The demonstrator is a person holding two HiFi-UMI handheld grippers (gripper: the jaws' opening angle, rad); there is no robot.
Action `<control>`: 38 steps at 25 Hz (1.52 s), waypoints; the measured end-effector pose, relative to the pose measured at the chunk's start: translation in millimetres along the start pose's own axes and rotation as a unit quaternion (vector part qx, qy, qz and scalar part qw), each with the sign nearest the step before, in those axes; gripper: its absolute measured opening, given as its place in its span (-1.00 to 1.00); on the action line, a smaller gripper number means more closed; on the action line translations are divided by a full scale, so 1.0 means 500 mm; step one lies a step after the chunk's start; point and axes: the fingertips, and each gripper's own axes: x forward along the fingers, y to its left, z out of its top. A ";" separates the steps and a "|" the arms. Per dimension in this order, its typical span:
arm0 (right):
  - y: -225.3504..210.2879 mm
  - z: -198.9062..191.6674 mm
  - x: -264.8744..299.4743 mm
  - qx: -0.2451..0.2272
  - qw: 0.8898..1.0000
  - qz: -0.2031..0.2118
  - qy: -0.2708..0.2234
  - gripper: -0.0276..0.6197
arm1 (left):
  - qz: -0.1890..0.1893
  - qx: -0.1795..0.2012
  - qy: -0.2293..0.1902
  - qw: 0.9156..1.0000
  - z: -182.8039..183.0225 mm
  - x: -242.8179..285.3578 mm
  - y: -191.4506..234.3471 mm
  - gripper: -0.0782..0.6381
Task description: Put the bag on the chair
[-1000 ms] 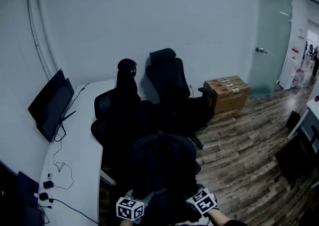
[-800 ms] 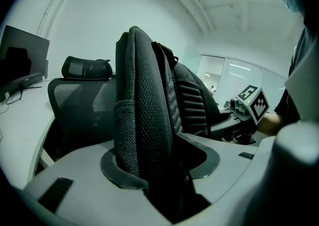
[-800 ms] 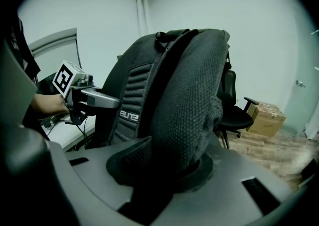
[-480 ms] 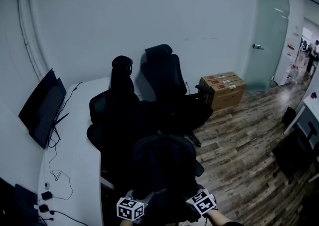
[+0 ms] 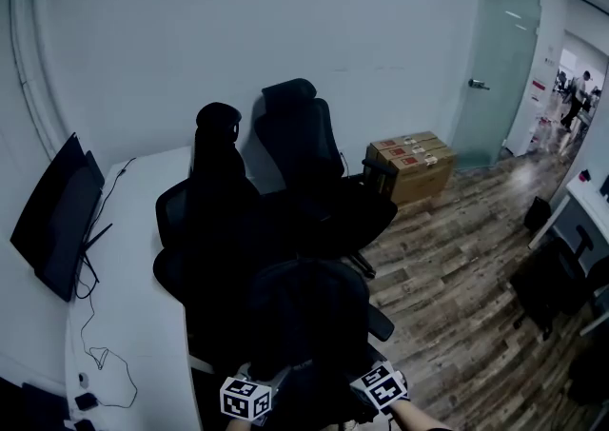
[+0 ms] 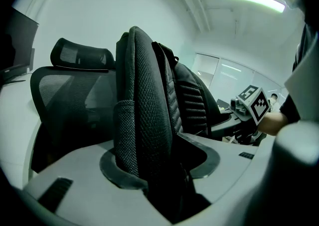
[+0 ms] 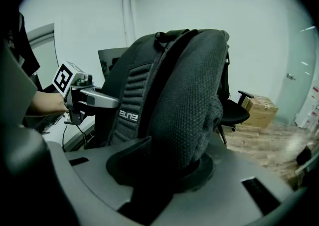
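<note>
A black backpack [image 5: 309,320] hangs upright at the bottom middle of the head view, held between both grippers. My left gripper [image 5: 249,397] grips its left side and my right gripper [image 5: 381,387] its right side. In the left gripper view the jaws [image 6: 159,170] pinch the bag's mesh padding [image 6: 144,115]. The right gripper view shows those jaws [image 7: 159,170] clamped on the bag's padded edge [image 7: 189,100]. Two black office chairs stand just beyond the bag, one with a mesh back [image 5: 205,210] and a taller one [image 5: 309,163] behind it.
A white desk [image 5: 128,286] runs along the left with a dark monitor [image 5: 52,215] and cables. Cardboard boxes [image 5: 409,161] sit by the wall near a glass door [image 5: 495,68]. Another dark chair [image 5: 552,282] stands on the wooden floor at the right.
The chairs, desk and monitor have slid left and a little upward in the head view. The bag and both grippers keep the same place at the bottom, still gripped.
</note>
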 end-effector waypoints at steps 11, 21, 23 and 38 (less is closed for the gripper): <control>-0.044 0.024 0.160 0.020 1.000 -0.010 0.015 -0.54 | -0.001 -0.003 0.013 1.000 -0.009 0.098 0.149 -0.17; -0.096 0.019 0.272 0.038 0.999 -0.015 0.037 -0.54 | -0.006 -0.009 0.030 0.999 -0.029 0.193 0.241 -0.16; -0.110 0.019 0.294 0.041 0.998 -0.016 0.039 -0.54 | -0.007 -0.009 0.033 0.999 -0.029 0.213 0.258 -0.15; -0.185 -0.012 0.438 0.061 0.996 -0.010 0.061 -0.53 | -0.001 -0.023 0.060 0.998 -0.074 0.338 0.364 -0.11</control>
